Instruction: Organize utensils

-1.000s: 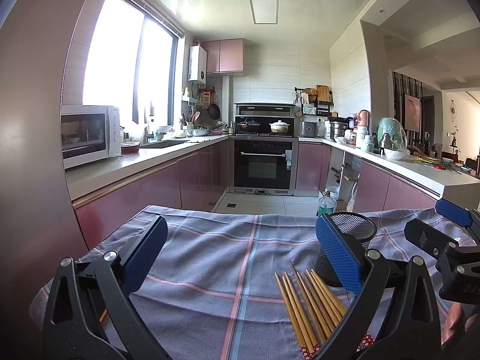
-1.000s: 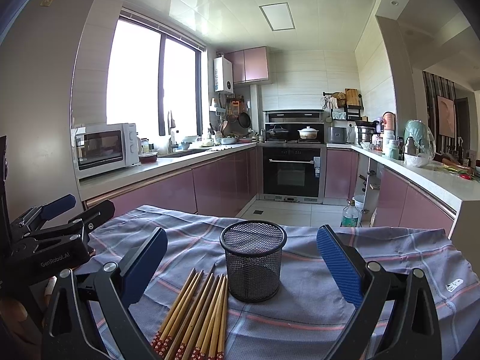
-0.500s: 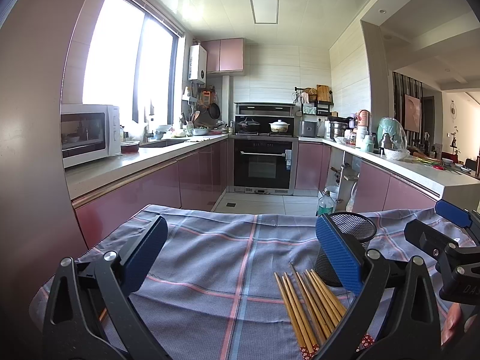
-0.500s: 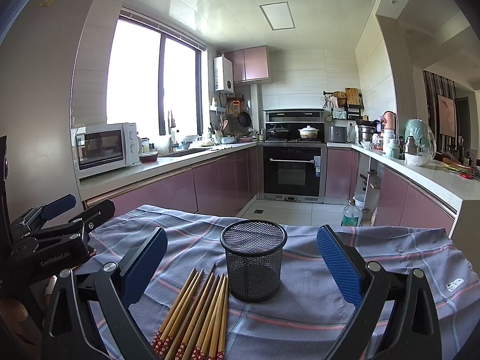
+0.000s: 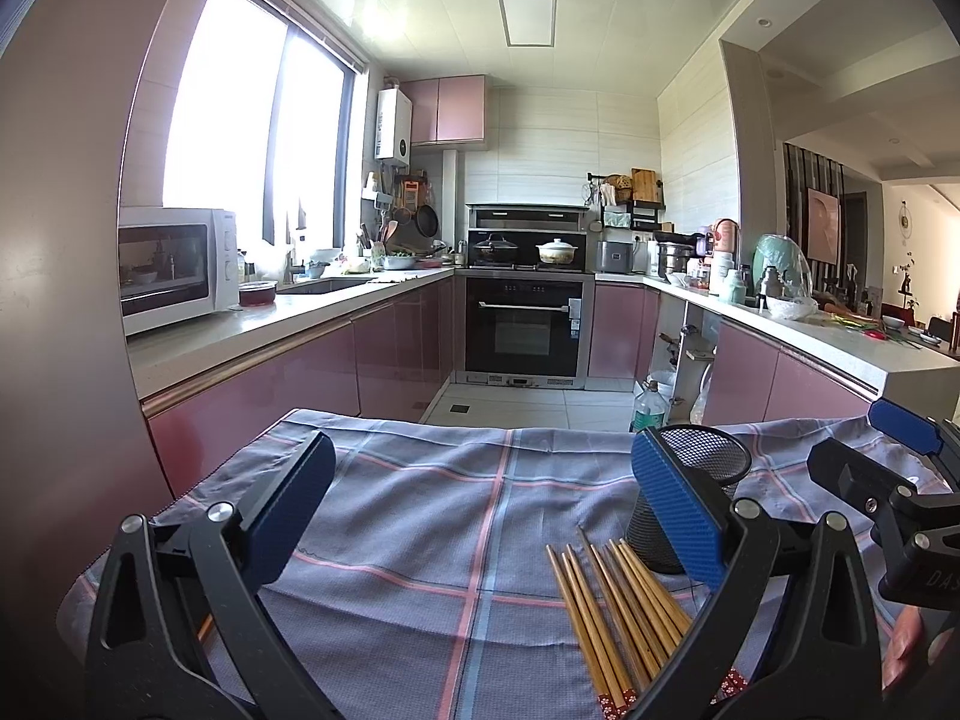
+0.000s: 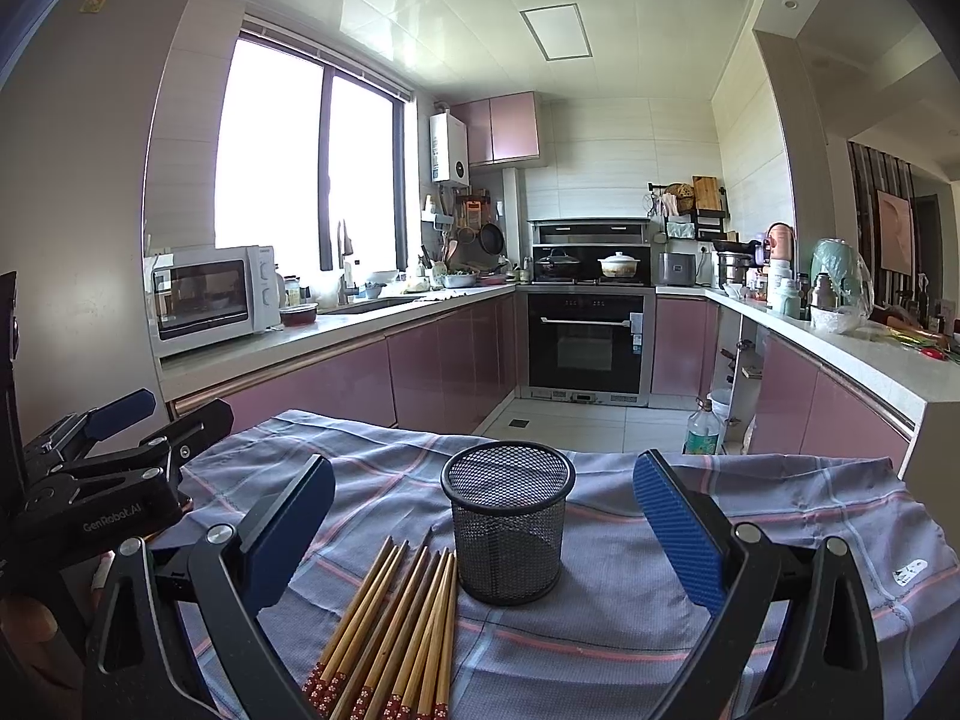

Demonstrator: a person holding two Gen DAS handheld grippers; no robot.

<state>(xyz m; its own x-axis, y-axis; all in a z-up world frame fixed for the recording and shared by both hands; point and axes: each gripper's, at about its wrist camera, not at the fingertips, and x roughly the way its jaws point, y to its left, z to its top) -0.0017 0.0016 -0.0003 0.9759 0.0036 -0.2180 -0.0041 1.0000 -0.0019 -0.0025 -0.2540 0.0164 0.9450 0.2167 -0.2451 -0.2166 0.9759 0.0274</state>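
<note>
A black mesh cup (image 6: 507, 522) stands upright and empty on the checked cloth; in the left wrist view it (image 5: 702, 462) is partly hidden behind my right finger. Several wooden chopsticks (image 6: 396, 630) with red patterned ends lie side by side just left of the cup, and they also show in the left wrist view (image 5: 618, 606). My left gripper (image 5: 480, 516) is open and empty, over the cloth left of the chopsticks. My right gripper (image 6: 483, 531) is open and empty, with the cup and chopsticks between its fingers and ahead of them.
The grey-blue checked cloth (image 5: 420, 510) covers the table, whose far edge drops to the kitchen floor. The other gripper shows at each view's edge, at the right in the left wrist view (image 5: 888, 480) and at the left in the right wrist view (image 6: 102, 462). Kitchen counters, a microwave (image 6: 210, 294) and an oven (image 6: 585, 342) stand beyond.
</note>
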